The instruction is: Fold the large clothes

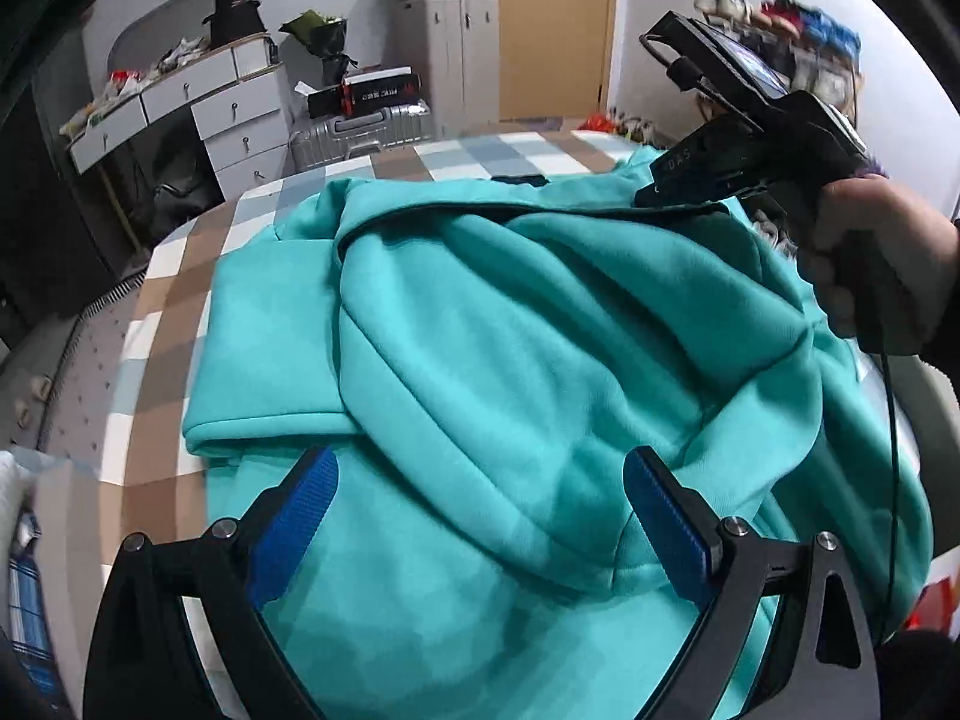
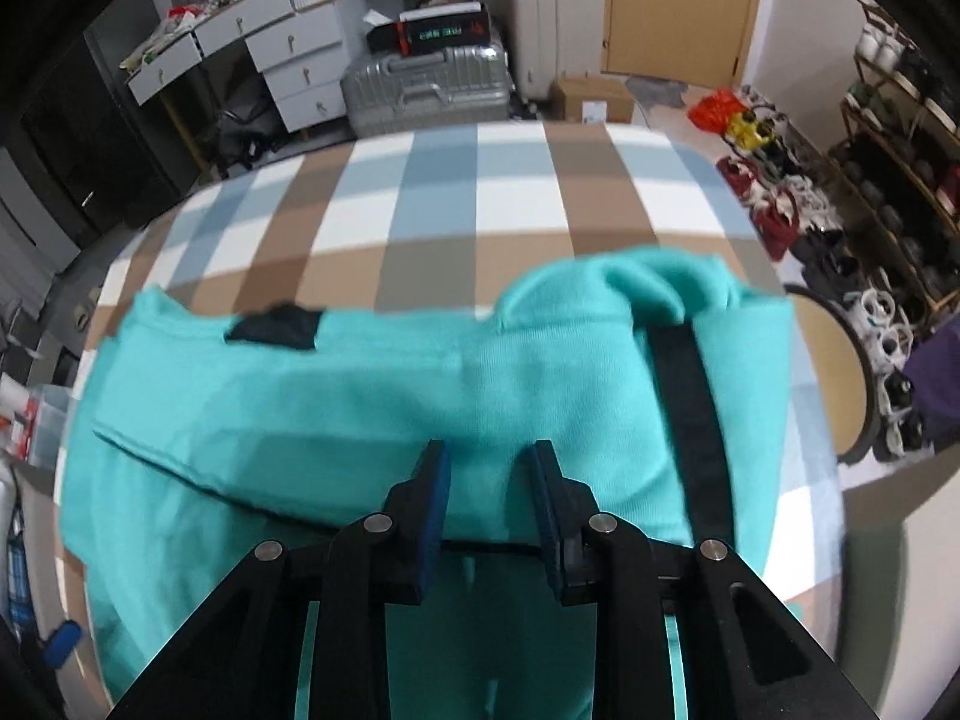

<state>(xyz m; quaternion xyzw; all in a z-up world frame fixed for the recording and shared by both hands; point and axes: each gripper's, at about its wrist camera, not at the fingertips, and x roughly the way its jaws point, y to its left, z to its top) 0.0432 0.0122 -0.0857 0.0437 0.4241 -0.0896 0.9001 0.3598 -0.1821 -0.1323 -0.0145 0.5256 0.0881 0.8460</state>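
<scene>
On the checked bedspread (image 2: 516, 192) of the bed lies a teal sweatshirt (image 1: 510, 360), spread broad and partly folded, with loose layers bunched in the middle. Its long axis runs across the right wrist view from left to right, with a ribbed band along the far edge and a dark patch (image 2: 276, 327) near that edge on the left.

The left wrist view shows what the other does not: the right hand-held gripper (image 1: 660, 189) from outside, gripped by a person's hand (image 1: 870, 258), its tip down at the far right edge of the sweatshirt, with a phone-like device (image 1: 738, 66) mounted on top. In this view the left hand-held gripper (image 1: 480, 516) hangs above the near part of the garment with its blue pads (image 1: 300, 516) wide apart and nothing between them: released.

The right wrist view alone shows a black strap (image 2: 690, 420) lying over the right end of the sweatshirt, and a bunched fold (image 2: 660, 282) of cloth at the far right corner. There the right hand-held gripper (image 2: 489, 480) has its jaws drawn close, a narrow gap left between the pads; teal cloth shows in that gap, but whether it is pinched or only lies below I cannot tell.

Beyond the bed stand a silver suitcase (image 2: 426, 90) with a dark box (image 2: 438, 30) on top, and a white chest of drawers (image 2: 288, 54) with one drawer pulled out; its contents are too small to tell. Shoes (image 2: 780, 198) crowd the floor on the right.
</scene>
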